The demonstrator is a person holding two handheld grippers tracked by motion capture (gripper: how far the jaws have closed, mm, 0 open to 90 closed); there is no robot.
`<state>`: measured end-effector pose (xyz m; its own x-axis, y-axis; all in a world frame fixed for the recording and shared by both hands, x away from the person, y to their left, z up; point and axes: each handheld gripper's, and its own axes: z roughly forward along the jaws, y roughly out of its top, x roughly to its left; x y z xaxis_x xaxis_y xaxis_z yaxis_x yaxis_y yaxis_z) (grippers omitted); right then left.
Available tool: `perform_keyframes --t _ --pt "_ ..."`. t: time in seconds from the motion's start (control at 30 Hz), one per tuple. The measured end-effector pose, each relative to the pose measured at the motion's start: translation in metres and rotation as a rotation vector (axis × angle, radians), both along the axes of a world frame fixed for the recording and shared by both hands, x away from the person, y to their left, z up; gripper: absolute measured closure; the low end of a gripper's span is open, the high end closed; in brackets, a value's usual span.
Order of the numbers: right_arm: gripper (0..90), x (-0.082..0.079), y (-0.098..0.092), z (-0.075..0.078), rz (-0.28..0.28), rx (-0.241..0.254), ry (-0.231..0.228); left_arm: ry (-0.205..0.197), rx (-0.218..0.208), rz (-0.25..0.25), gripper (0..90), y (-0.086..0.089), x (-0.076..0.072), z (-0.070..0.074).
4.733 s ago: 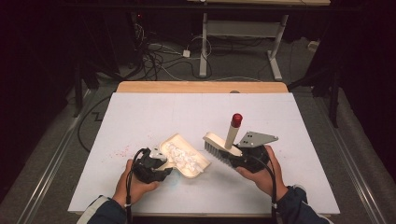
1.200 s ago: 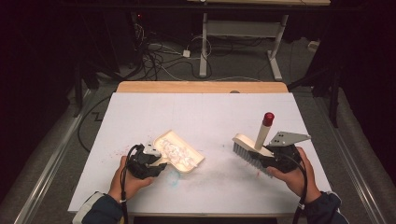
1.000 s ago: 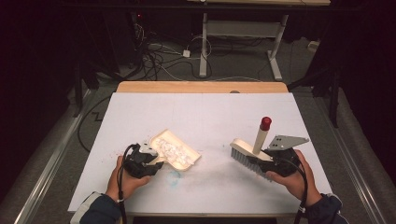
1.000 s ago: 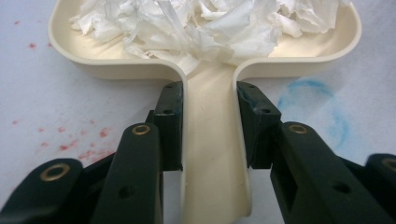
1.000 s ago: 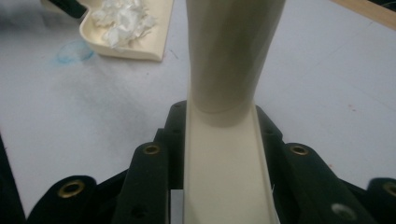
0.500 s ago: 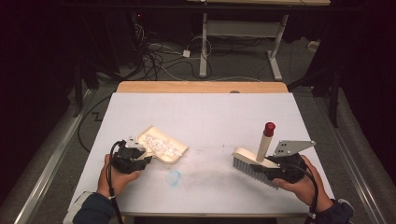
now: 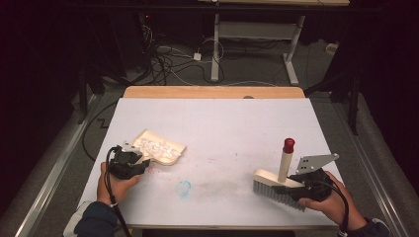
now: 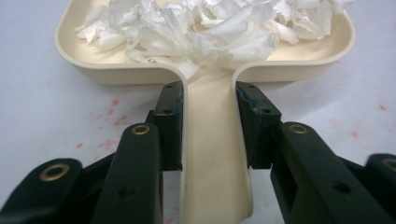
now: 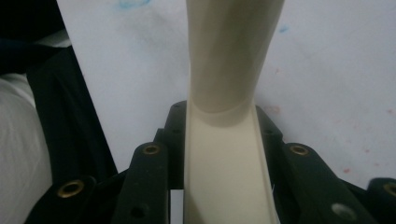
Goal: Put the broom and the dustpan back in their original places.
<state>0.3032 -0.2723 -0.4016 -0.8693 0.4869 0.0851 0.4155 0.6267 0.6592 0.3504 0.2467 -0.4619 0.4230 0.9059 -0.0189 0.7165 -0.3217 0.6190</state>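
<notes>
Nearest to the person, the right gripper (image 7: 296, 190) has its jaws closed tight on the block of the brush (image 7: 277, 187), a cream plastic hand brush with grey bristles and an upright round handle with a red cap. It stands at the front right of the table (image 7: 222, 118). On the front left, the left gripper (image 8: 208, 126) clamps the flat handle of the dustpan (image 8: 205, 70), both pads pressing its sides. The dustpan is smooth cream plastic with rounded corners and a low rim, and it is full of white paper shreds (image 8: 210, 28), thin and crumpled.

I think the step in hand is to carry the loaded pan away. To do this well, keep the pan level and move slowly, because the shreds are light and can slide over the open edge. The white table surface is matte, with a blue smear (image 7: 184, 187) and small red specks.
</notes>
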Motion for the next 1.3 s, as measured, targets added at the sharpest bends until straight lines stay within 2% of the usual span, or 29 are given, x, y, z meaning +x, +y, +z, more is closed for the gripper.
perform_keyframes --t 0.13,0.2,0.33,0.47,0.53,0.67,0.8,0.97,1.03,1.07,1.13,1.2,1.23,1.3 --pt "67.4 0.001 -0.005 -0.002 0.008 -0.014 0.021 -0.011 -0.010 0.080 63.2 0.008 0.002 -0.004" --pt "67.4 0.002 -0.009 -0.001 0.011 -0.008 0.040 -0.010 -0.024 0.104 63.2 0.011 0.005 -0.007" --pt "67.4 0.008 -0.019 -0.002 -0.007 -0.005 0.060 -0.013 -0.030 0.135 63.2 0.010 0.009 -0.010" --pt "67.3 0.020 -0.027 -0.004 -0.025 -0.009 0.083 0.002 -0.037 0.149 63.1 0.004 0.014 -0.015" --pt "66.9 0.027 -0.030 -0.006 -0.038 -0.020 0.093 0.018 -0.039 0.143 62.6 0.001 0.015 -0.017" --pt "64.7 0.043 -0.037 -0.008 -0.057 -0.021 0.108 0.023 -0.050 0.143 60.0 -0.006 0.016 -0.018" --pt "62.4 0.062 -0.039 -0.007 -0.050 -0.039 0.107 0.035 -0.067 0.139 55.1 -0.012 0.014 -0.017" --pt "58.7 0.084 -0.037 -0.006 -0.054 -0.069 0.095 0.014 -0.082 0.103 49.3 -0.019 0.009 -0.012" --pt "55.2 0.093 -0.036 -0.008 -0.054 -0.082 0.081 0.010 -0.076 0.075 46.8 -0.021 0.006 -0.011" --pt "53.4 0.096 -0.035 -0.009 -0.068 -0.097 0.077 0.005 -0.064 0.063 46.6 -0.023 0.004 -0.011" --pt "52.0 0.105 -0.034 -0.014 -0.060 -0.122 0.061 -0.003 -0.038 0.040 45.1 -0.025 -0.001 -0.011" --pt "43.1 0.112 -0.034 -0.018 -0.076 -0.120 0.032 -0.022 -0.025 0.026 43.6 -0.026 -0.006 -0.009" --pt "40.1 0.116 -0.035 -0.019 -0.096 -0.127 0.035 -0.030 -0.022 0.027 42.4 -0.026 -0.008 -0.007" --pt "37.2 0.122 -0.038 -0.022 -0.099 -0.117 0.033 -0.041 -0.022 0.026 38.3 -0.023 -0.011 -0.006"
